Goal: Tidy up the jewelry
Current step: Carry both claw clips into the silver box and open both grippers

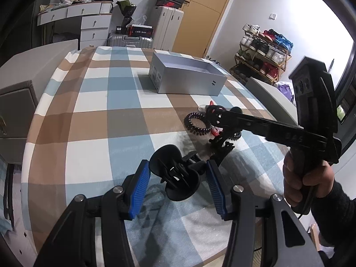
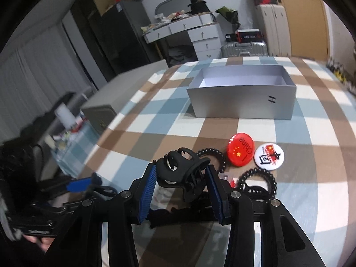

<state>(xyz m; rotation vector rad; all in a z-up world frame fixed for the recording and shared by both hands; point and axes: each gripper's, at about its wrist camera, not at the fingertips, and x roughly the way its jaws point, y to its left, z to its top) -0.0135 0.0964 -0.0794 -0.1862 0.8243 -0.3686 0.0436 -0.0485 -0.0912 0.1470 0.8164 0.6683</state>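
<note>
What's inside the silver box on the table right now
The silver box is open on top. The right wrist view shows bare white floor and inner walls, no jewelry. Its near wall hides the front strip of the floor.

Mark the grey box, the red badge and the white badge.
grey box (image 2: 233, 101): right wrist view, on its front wall.
red badge (image 2: 240, 152): right wrist view, middle of its printed face.
white badge (image 2: 268, 156): right wrist view, middle of its printed face.
</note>
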